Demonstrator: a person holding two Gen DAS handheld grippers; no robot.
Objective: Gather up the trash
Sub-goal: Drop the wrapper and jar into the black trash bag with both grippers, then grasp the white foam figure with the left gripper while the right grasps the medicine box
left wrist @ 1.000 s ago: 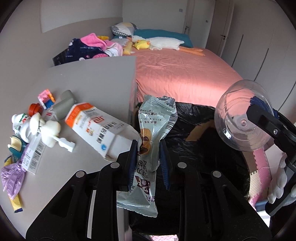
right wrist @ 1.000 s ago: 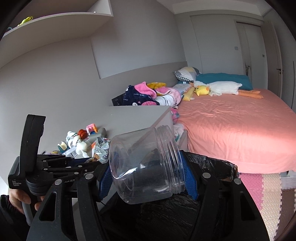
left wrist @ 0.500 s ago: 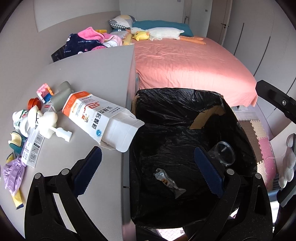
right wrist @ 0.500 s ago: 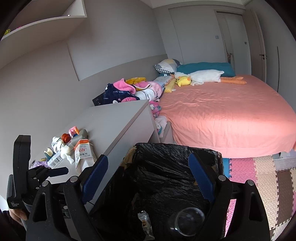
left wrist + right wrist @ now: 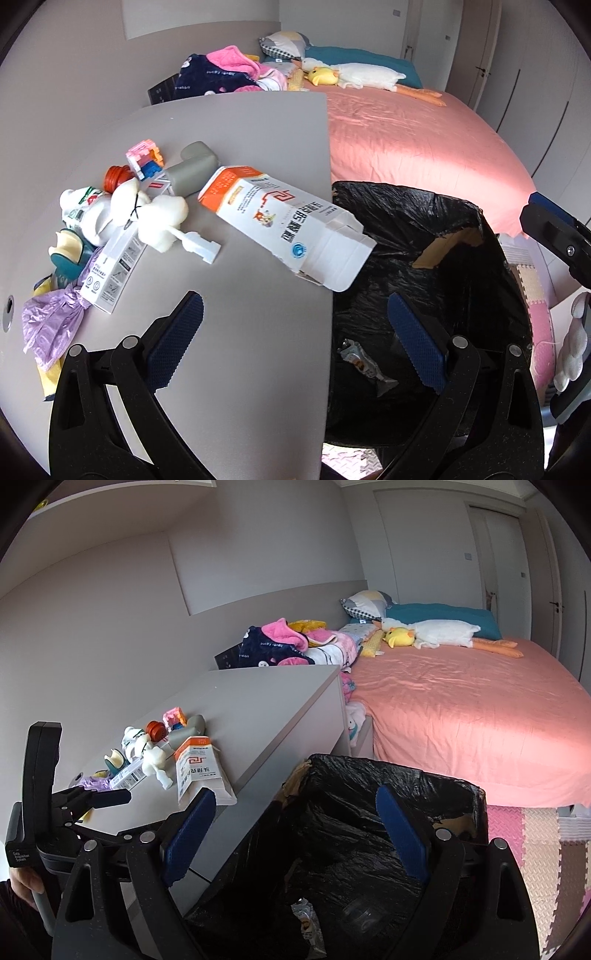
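My left gripper (image 5: 295, 339) is open and empty, straddling the desk edge and the black-lined bin (image 5: 443, 221). My right gripper (image 5: 295, 834) is open and empty over the bin (image 5: 399, 779). Inside the bin lie a crumpled snack wrapper (image 5: 364, 363) (image 5: 304, 919) and a clear plastic jar (image 5: 360, 914). An orange-and-white milk carton (image 5: 284, 225) (image 5: 197, 771) lies on the grey desk (image 5: 240, 129), its open end overhanging the bin. Further left sit a purple bag (image 5: 51, 325), a white box (image 5: 110, 269) and a red cap (image 5: 116, 176).
A white plush toy (image 5: 159, 218), a grey object (image 5: 194, 170) and a pink block (image 5: 146, 158) share the desk's left side. A pink bed (image 5: 461, 709) stands behind the bin, with clothes and pillows at its head. Foam mats (image 5: 535, 842) cover the floor at right.
Both grippers have opened. The snack wrapper left my left gripper and the clear jar left my right one; both now lie in the bin. The left view has shifted toward the desk.
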